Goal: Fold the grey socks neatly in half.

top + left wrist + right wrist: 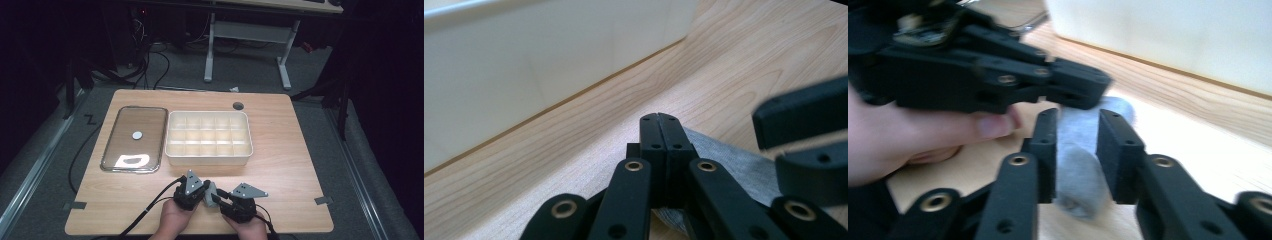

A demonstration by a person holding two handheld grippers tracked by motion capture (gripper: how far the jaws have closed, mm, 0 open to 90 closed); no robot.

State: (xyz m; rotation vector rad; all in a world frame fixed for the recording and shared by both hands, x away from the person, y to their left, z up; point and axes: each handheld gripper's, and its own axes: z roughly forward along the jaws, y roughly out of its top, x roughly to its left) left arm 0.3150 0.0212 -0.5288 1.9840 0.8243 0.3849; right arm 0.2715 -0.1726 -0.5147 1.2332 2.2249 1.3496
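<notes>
Two tongs meet at the near edge of your light wooden desk (280, 145), both working one small grey rolled piece of cloth (1079, 150). Your left tongs (659, 120) have their jaws pressed fully together, the tips shut on the grey fabric that spreads out beneath and to the right of them. Your right tongs (1075, 125) stand a little apart, with the cloth roll lying lengthwise between the two jaws, each jaw right against its side. In the high view the cloth sits between your two hands, just in front of the cream plastic compartment box (209, 157). To the left of that box lies its clear rectangular lid (150, 135), flat on the desk.
</notes>
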